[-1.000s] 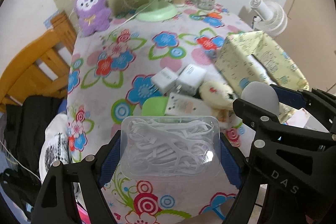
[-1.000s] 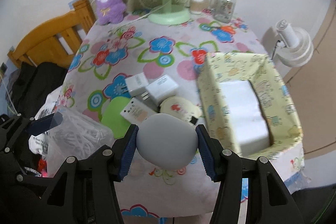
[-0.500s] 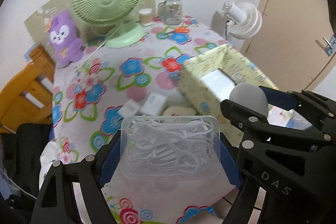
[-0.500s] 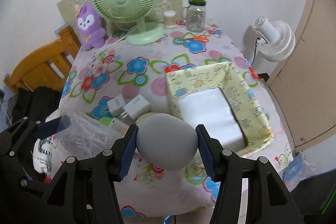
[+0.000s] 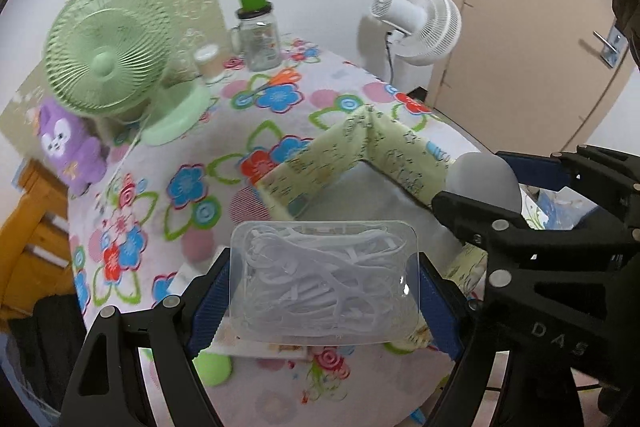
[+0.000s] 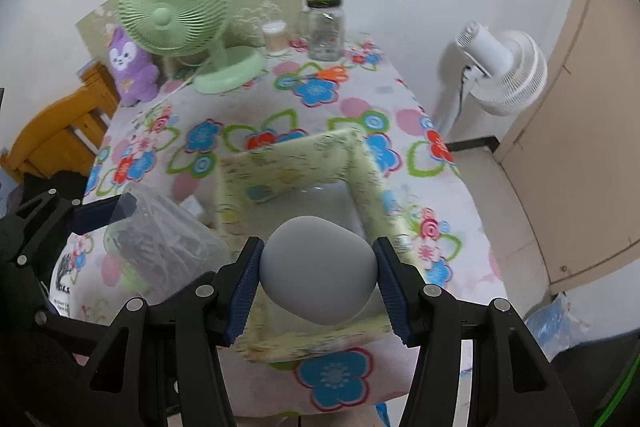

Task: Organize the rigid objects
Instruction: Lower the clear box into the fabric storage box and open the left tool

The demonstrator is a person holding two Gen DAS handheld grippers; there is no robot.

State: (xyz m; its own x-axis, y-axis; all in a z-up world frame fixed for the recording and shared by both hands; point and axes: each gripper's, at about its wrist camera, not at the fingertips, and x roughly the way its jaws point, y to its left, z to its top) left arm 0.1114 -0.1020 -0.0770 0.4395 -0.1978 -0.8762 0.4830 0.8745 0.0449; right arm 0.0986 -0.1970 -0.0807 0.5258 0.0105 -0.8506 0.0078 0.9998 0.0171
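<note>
clear plastic box [image 5: 324,281] is clamped in left gripper [image 5: 320,291]; right gripper [image 6: 318,279] clamps grey ball [image 6: 318,269] above yellow basket [image 6: 280,167] near tabletop's front edge.

A lived-in home room. A floral-clothed table [image 6: 320,99] carries a green desk fan [image 6: 176,7] beside a purple plush toy [image 6: 130,71]. A door [image 5: 540,39] stands beyond the table.

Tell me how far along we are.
Done: a white block already lies in the yellow bin. In hand: the left tool grips a clear box, the right tool a grey egg-shaped object. Left: dropping both in; a green item stays out.
</note>
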